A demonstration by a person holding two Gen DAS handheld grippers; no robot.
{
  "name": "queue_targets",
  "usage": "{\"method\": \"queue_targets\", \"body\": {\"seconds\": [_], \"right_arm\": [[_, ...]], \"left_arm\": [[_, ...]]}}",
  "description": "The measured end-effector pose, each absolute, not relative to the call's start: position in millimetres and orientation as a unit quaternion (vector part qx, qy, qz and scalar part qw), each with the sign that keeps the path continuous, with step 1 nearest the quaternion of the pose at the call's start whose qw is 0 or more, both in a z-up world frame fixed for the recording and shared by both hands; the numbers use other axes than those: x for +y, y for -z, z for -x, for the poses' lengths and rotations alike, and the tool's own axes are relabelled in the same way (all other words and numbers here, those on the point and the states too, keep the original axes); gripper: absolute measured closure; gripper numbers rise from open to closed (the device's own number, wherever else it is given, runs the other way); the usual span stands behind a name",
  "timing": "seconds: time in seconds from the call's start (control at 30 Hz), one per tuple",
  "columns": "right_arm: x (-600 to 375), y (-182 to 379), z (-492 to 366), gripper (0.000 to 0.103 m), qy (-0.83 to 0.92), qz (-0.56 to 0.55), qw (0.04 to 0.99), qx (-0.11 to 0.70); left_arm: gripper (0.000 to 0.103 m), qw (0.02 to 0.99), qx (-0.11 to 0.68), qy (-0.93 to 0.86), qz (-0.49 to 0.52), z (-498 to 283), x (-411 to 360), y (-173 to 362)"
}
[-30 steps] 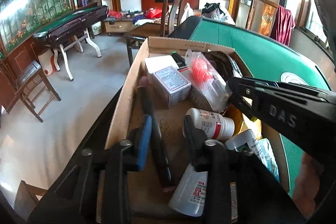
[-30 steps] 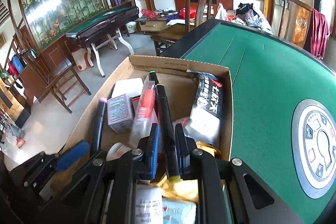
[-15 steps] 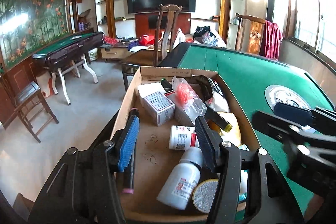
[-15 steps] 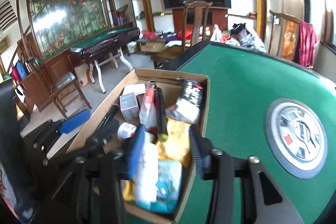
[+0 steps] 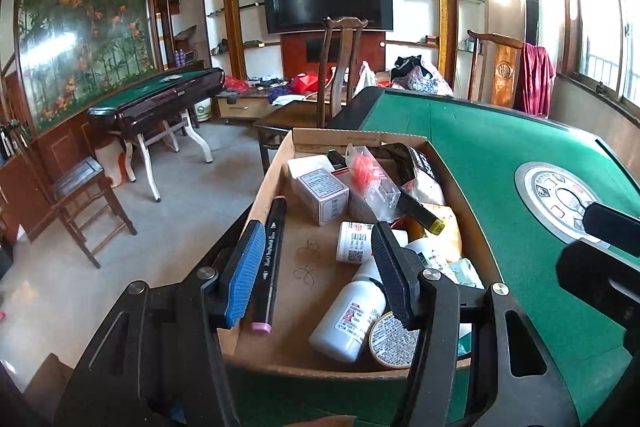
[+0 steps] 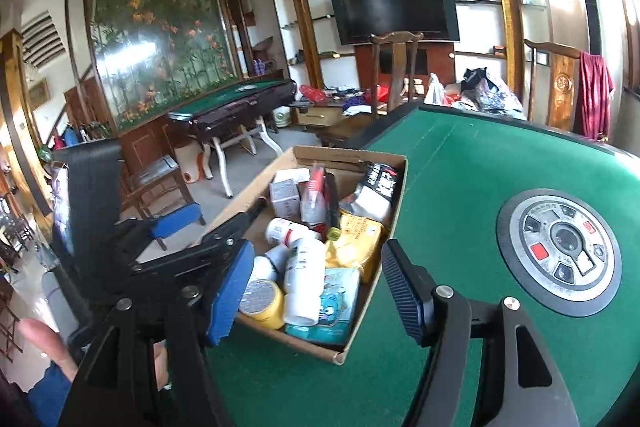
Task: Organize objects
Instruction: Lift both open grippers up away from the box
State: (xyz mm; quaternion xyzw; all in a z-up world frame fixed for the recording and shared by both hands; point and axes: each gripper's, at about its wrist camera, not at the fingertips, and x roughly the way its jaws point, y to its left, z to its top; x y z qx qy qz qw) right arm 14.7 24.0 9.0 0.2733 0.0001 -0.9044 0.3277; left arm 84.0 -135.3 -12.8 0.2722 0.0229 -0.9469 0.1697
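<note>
A cardboard box [image 5: 340,139] stands at the left edge of the green table. In it lie a black marker with a pink end [image 5: 269,267], a black marker with a yellow end [image 5: 420,211], white bottles [image 5: 348,315], a small white carton [image 5: 323,195], a round tin [image 5: 394,339] and several packets. My left gripper [image 5: 318,275] hovers open over the box's near end with nothing between its pads. My right gripper [image 6: 316,291] is over the box's near right corner [image 6: 340,357]. Its jaws are opening and hold nothing. The left gripper's blue pad [image 6: 176,223] shows at the left of the right wrist view.
A round metal control panel [image 6: 560,239] is set in the middle of the green table [image 6: 480,163]. A wooden chair [image 5: 340,67] stands behind the table's far edge. To the left the table drops off to the floor. A person's finger [image 6: 44,343] shows at bottom left.
The right gripper let go of the yellow-ended black marker, which now lies in the box. Both grippers opened and drew back from the box, the right one farther.
</note>
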Motion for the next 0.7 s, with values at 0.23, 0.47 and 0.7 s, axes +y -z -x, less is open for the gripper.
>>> {"method": "queue_targets", "body": {"seconds": [0.23,0.47,0.7], "right_arm": [[23.5,-5.7,-16.3,0.036,0.91,-0.27,0.313,0.006],[18.0,-0.8,-18.9,0.036,0.912,-0.268,0.311,0.022],[11.4,5.0,-20.6,0.036,0.911,-0.269,0.311,0.038]], "left_arm": [[0.047,0.178,0.027,0.944,-0.276,-83.8,-137.0,12.3],[0.035,0.202,0.03,0.939,-0.278,-87.7,-145.4,11.9],[0.035,0.225,0.038,0.936,-0.268,-95.3,-153.2,6.8]]}}
